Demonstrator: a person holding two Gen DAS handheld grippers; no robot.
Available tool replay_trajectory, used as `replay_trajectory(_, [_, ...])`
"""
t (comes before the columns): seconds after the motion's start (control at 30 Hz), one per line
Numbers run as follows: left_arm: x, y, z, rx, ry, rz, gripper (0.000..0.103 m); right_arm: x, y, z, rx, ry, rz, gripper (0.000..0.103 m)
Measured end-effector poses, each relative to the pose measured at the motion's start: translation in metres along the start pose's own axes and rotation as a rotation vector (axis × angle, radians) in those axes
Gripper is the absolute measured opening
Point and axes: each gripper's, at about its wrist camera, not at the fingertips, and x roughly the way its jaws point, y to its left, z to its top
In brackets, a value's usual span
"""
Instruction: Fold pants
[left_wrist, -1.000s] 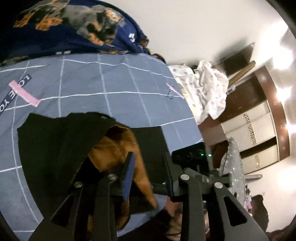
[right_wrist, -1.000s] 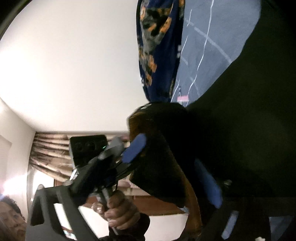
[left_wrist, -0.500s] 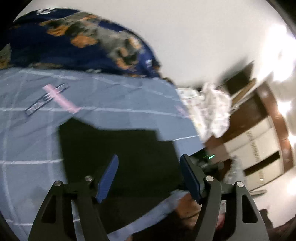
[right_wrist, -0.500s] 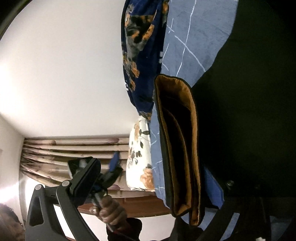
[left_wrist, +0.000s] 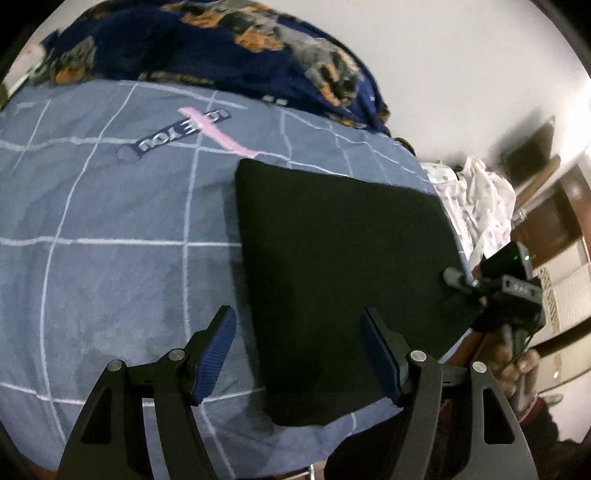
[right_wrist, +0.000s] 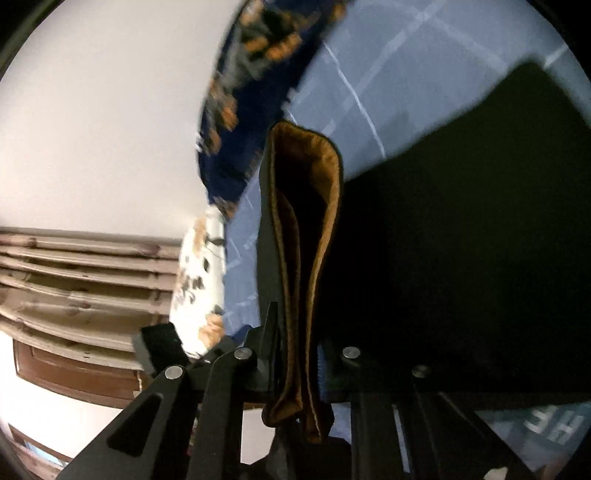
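Note:
The black pants (left_wrist: 343, 266) lie folded in a flat rectangle on the blue checked bedsheet (left_wrist: 110, 229). My left gripper (left_wrist: 301, 360) is open and empty, hovering over the near edge of the pants. My right gripper (right_wrist: 295, 365) is shut on the pants' edge, where the brown lining (right_wrist: 306, 258) shows in a stacked fold between its fingers. The right gripper also shows in the left wrist view (left_wrist: 506, 291) at the right edge of the pants. The black cloth (right_wrist: 461, 240) fills the right of the right wrist view.
A dark blue blanket with dog prints (left_wrist: 221, 48) lies bunched along the far side of the bed. A white patterned cloth (left_wrist: 480, 199) hangs beyond the right edge. A floral pillow (right_wrist: 199, 280) and wooden furniture (left_wrist: 546, 221) stand beside the bed.
My left gripper let go of the brown-lined edge, opened and drew back. The pants now lie flat in a folded rectangle. My right gripper has closed on the lined edge.

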Motion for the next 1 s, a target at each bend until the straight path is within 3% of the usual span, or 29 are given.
replay_trajectory(0.2, [0.017, -0.033, 0.000, 0.131, 0.011, 0.039, 0.074, -0.060, -0.042, 0.009, 0.049, -0.102, -0.060, 0.016])
replay_trajectory(0.27, [0.024, -0.039, -0.001, 0.145, 0.018, 0.036, 0.074, -0.066, -0.055, 0.010, 0.063, -0.114, -0.089, 0.016])
replay_trajectory(0.53, [0.047, -0.059, -0.001, 0.201, 0.034, 0.062, 0.074, -0.081, -0.079, 0.014, 0.086, -0.150, -0.064, 0.016])
replay_trajectory(0.83, [0.069, -0.053, -0.005, 0.184, 0.071, 0.081, 0.074, -0.084, -0.099, 0.018, 0.095, -0.154, -0.082, 0.016])
replay_trajectory(1.0, [0.076, -0.048, -0.009, 0.172, 0.097, 0.089, 0.074, -0.106, -0.102, 0.021, 0.126, -0.214, -0.093, 0.024])
